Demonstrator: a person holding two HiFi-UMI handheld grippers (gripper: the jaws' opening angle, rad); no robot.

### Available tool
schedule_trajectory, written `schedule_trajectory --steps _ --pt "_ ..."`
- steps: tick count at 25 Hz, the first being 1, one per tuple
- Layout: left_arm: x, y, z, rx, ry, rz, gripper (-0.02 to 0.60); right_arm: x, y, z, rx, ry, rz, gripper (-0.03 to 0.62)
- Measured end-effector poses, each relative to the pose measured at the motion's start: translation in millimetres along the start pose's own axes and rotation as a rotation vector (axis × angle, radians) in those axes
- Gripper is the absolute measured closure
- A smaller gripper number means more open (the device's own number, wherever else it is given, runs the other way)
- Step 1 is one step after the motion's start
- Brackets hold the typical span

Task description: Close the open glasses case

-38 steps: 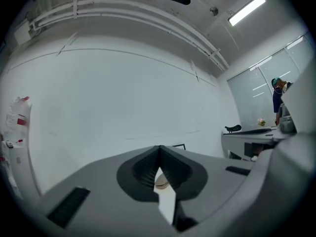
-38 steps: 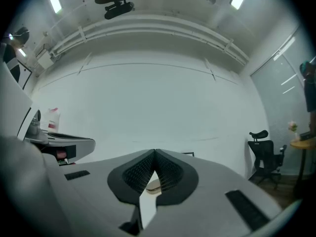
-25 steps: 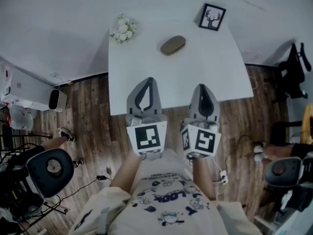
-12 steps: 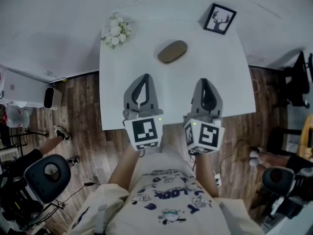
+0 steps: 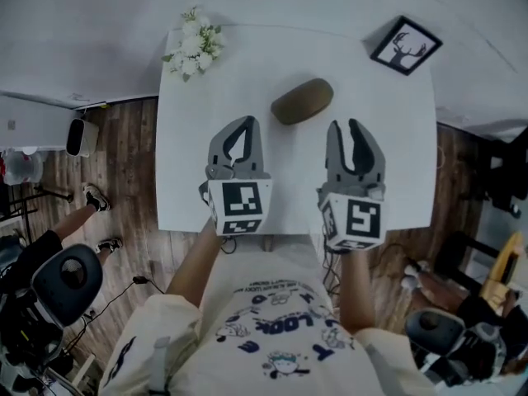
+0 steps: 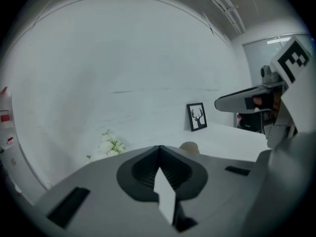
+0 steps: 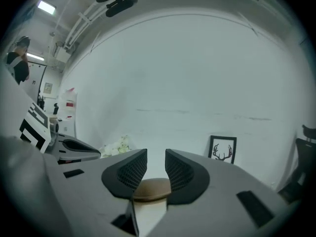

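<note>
A brown oval glasses case (image 5: 302, 101) lies on the white table (image 5: 206, 155), past both grippers; I cannot tell how its lid stands. My left gripper (image 5: 245, 122) hovers over the table to the case's near left, jaws shut with nothing between them. My right gripper (image 5: 355, 126) hovers to the case's near right, and its jaws are opening with only air between them. In the right gripper view the case (image 7: 152, 186) shows beyond the gap of that gripper (image 7: 156, 154). In the left gripper view the case (image 6: 189, 147) peeks over the shut left gripper (image 6: 159, 147).
A bunch of white flowers (image 5: 191, 44) lies at the table's far left corner. A framed deer picture (image 5: 405, 45) stands at the far right. A white wall backs the table. Office chairs (image 5: 70, 283) and a wooden floor lie on either side.
Both grippers have moved forward from the table's near edge out over the table, closer to the case. The right jaws, shut before, now stand apart.
</note>
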State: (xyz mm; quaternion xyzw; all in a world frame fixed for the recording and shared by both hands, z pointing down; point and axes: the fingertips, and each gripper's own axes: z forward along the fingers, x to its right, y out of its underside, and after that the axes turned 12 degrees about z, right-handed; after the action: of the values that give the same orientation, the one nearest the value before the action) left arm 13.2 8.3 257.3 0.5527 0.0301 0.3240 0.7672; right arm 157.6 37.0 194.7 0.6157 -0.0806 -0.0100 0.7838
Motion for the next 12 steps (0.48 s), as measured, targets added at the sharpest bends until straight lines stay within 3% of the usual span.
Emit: schedule_trajectory --steps 7,12 --pt "18 44 41 -0.126 0.111 -0.043 0.584 -5 30 52 -0.188 -0.198 -0.105 0.414" --pt "28 58 61 -0.124 0.182 -0.033 0.584 0 54 81 -0.309 -0.328 -0.265 0.384"
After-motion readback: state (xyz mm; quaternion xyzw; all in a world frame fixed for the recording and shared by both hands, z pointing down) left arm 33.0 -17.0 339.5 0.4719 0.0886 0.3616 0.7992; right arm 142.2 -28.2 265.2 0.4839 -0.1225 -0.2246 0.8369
